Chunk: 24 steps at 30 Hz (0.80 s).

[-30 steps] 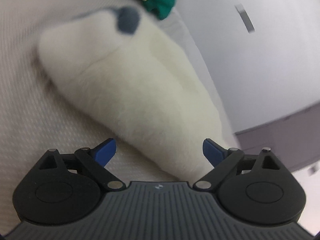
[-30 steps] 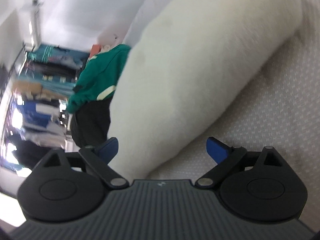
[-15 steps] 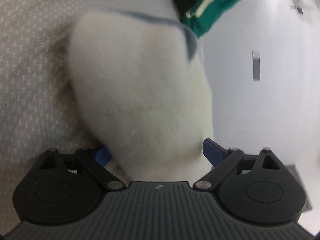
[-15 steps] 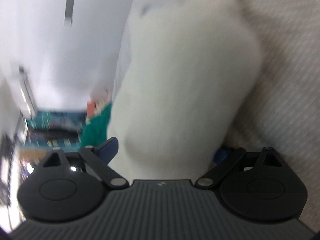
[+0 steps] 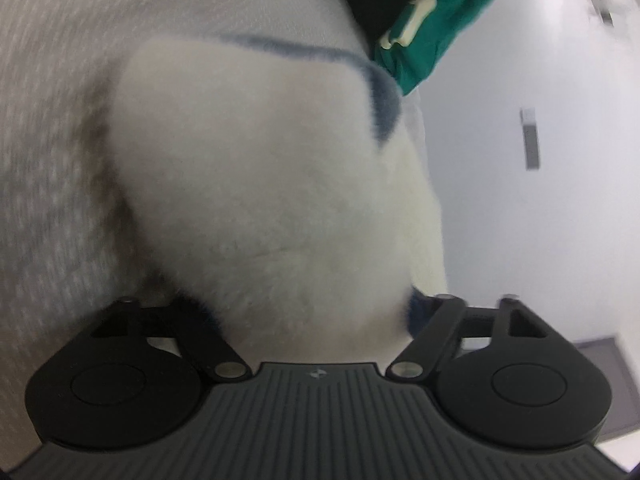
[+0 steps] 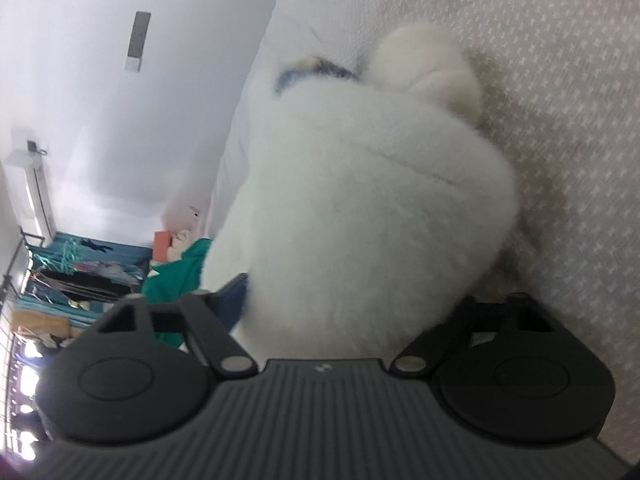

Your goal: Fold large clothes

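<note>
We found the left gripper (image 5: 316, 312) with its jaws spread wide, the fluffy white garment (image 5: 272, 184) bulging in between them and pressing against both blue pads, so much so that the left pad was nearly buried and only a sliver of the right one (image 5: 418, 312) showed at the lower right of the fleece; whether the jaws truly pinched the cloth we could not tell. In the right wrist view, the right gripper (image 6: 344, 312) stood much the same, jaws wide, the white garment (image 6: 368, 208) filling the gap, one blue pad (image 6: 234, 300) visible at the lower left of the fleece and the other hidden behind it. The garment lay bunched on a pale patterned bed cover (image 5: 56, 120), taking up the middle of both frames, with a dark blue trim line (image 5: 304, 50) crossing its upper part in the left view. The left view was blurred. At the upper right of that frame a green garment (image 5: 440, 28) sat just beyond the white one, partly cut off, with something black above it that we could not identify. At the far left of the right view we made out a clothes rack (image 6: 68, 280) of hanging items, small and indistinct.
</note>
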Each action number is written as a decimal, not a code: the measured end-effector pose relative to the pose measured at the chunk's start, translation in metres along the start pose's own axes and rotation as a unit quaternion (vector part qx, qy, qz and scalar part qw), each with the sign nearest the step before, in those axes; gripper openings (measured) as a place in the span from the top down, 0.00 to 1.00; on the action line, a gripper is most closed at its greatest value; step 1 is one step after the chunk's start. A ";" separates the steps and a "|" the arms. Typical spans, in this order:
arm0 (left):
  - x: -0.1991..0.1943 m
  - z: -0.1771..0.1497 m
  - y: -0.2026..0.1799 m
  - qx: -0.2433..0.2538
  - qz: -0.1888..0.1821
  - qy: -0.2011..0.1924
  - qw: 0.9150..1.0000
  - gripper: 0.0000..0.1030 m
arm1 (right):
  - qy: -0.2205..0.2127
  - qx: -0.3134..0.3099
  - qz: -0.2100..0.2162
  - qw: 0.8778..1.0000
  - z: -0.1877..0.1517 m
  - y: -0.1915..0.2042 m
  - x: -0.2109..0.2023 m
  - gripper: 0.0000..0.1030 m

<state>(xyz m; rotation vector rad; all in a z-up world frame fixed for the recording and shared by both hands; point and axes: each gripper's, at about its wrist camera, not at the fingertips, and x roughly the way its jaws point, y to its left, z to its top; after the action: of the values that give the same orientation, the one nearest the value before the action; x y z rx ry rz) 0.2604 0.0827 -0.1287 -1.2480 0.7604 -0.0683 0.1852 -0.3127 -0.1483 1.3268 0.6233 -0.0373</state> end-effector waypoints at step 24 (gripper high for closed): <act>-0.064 -0.020 -0.055 0.098 -0.010 -0.015 0.995 0.43 | 0.007 -0.070 0.087 0.994 0.023 0.025 -0.088 0.57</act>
<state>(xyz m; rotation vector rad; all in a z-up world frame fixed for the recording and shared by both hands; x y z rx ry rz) 0.2204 0.0754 -0.0527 -1.0675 0.6980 -0.1366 0.1295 -0.3553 -0.0847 1.2412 0.5109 0.1549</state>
